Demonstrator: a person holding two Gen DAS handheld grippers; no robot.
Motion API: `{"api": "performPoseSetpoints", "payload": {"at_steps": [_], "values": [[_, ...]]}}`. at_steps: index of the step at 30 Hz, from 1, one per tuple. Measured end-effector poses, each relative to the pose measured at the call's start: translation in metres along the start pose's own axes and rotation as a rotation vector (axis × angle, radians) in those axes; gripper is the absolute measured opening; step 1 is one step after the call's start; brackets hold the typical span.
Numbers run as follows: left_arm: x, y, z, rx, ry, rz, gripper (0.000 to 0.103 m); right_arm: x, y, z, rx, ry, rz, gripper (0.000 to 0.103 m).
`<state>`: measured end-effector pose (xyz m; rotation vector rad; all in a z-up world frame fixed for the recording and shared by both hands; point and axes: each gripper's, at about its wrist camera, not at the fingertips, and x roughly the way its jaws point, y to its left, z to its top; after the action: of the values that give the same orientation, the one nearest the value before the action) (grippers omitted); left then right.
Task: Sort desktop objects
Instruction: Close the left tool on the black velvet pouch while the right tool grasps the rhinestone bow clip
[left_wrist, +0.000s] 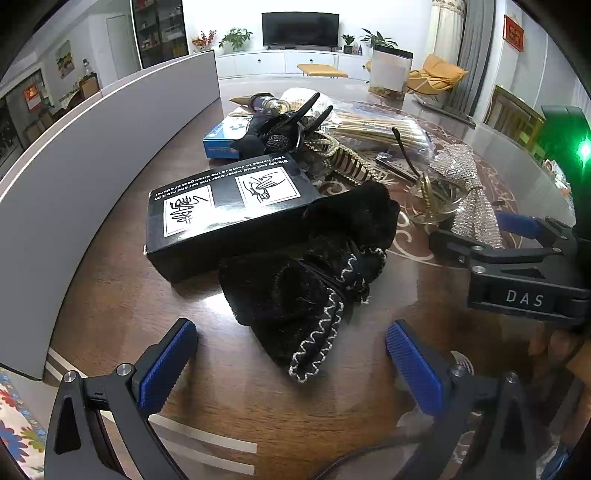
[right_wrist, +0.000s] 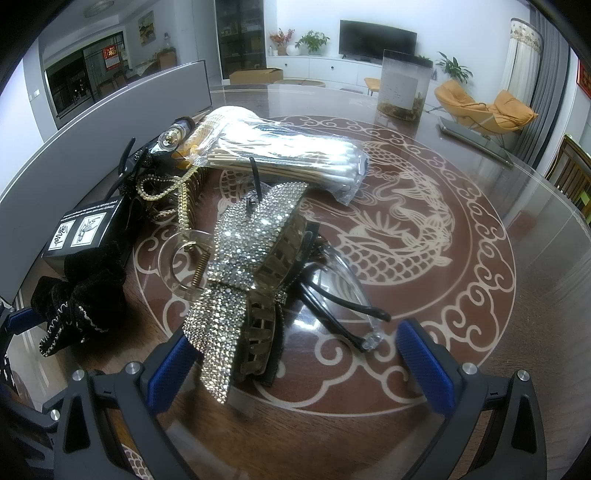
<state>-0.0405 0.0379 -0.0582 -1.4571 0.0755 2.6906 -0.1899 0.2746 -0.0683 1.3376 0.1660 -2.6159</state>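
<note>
My left gripper (left_wrist: 291, 363) spread wide before the black velvet pouch (left_wrist: 306, 273) by the black box (left_wrist: 225, 210) — right gripper (right_wrist: 299, 363), also spread, straddles the rhinestone hair clip (right_wrist: 236, 266), mid-table.

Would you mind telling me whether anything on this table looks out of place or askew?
Nothing is spilled or visibly broken. The black box lies with its printed instructions upside down to the left wrist camera, and the rhinestone hair clip rests tilted on a jumble of accessories.
</note>
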Motion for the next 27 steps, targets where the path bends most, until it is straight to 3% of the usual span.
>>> {"api": "performPoseSetpoints", "payload": {"at_steps": [16,24,25,26,27], "values": [[0.003,0.002,0.005,-0.004,0.008,0.003,0.103,-0.003,-0.002,-0.001,0.01,0.0,-0.006,0.103],[0.01,0.003,0.016,0.053,0.002,-0.033,0.103,-0.003,-0.002,-0.001,0.01,0.0,-0.006,0.103],[0.009,0.004,0.015,0.053,-0.005,-0.031,0.1,-0.003,-0.002,-0.001,0.01,0.0,-0.006,0.103],[0.006,0.004,0.014,0.053,-0.022,-0.03,0.084,-0.003,-0.002,-0.002,0.01,0.0,-0.006,0.103],[0.002,0.005,0.013,0.056,-0.041,-0.034,0.074,-0.003,-0.002,-0.002,0.01,0.0,-0.007,0.103]]}}
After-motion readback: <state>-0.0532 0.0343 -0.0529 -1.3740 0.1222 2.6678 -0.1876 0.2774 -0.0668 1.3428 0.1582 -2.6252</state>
